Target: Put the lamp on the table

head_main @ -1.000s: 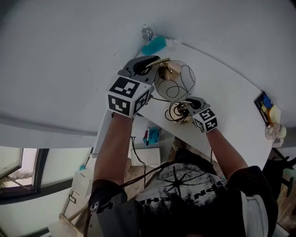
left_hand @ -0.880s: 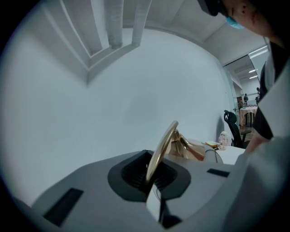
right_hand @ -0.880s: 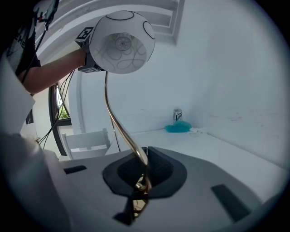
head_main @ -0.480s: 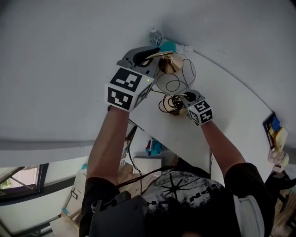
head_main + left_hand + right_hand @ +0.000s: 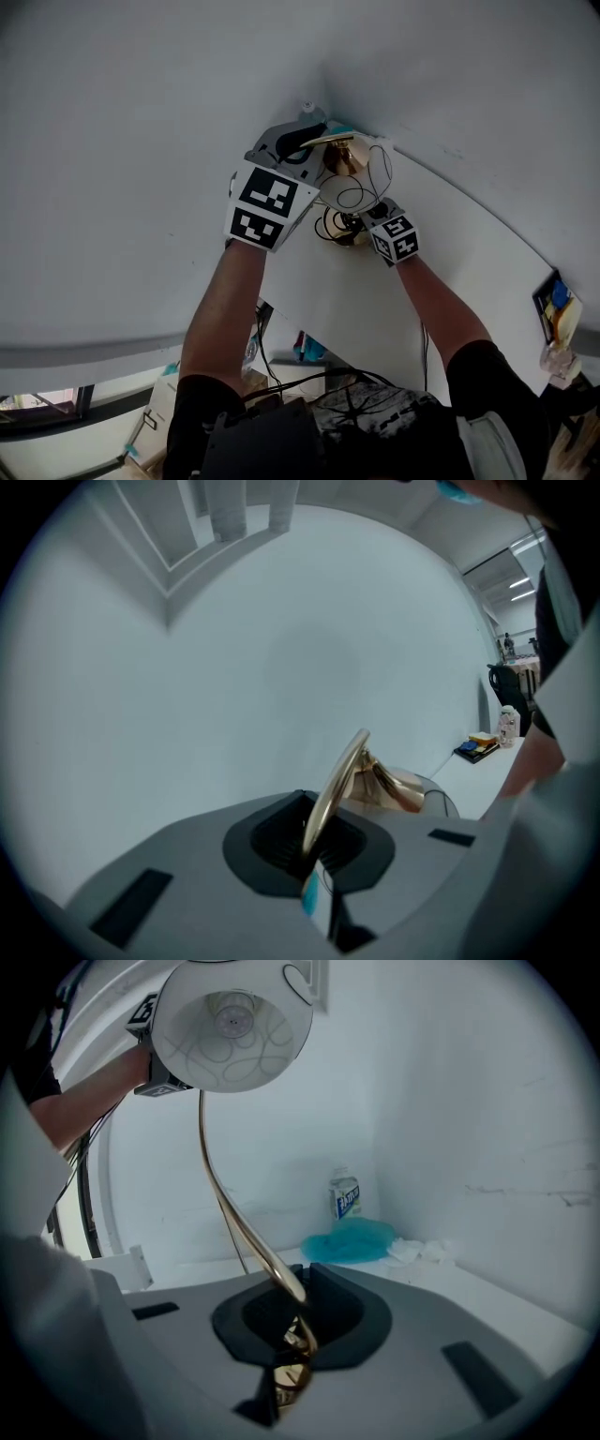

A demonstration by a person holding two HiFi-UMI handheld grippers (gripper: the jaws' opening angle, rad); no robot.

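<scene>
Left gripper [image 5: 319,855] and right gripper [image 5: 286,1335] jaws clamp the lamp's [image 5: 232,1021] brass stem [image 5: 234,1213] (slim, smooth); it may twist loose and hit the surface [image 5: 487,1285].

White desk [image 5: 469,246] set into a wall corner. At the corner end: small upright bottle [image 5: 345,1194] with a blue label by the back wall, teal cloth [image 5: 352,1239] just in front of it, crumpled white tissue [image 5: 417,1249] touching the cloth. Far end, well apart: dark tray [image 5: 553,305] holding blue and yellow items.
</scene>
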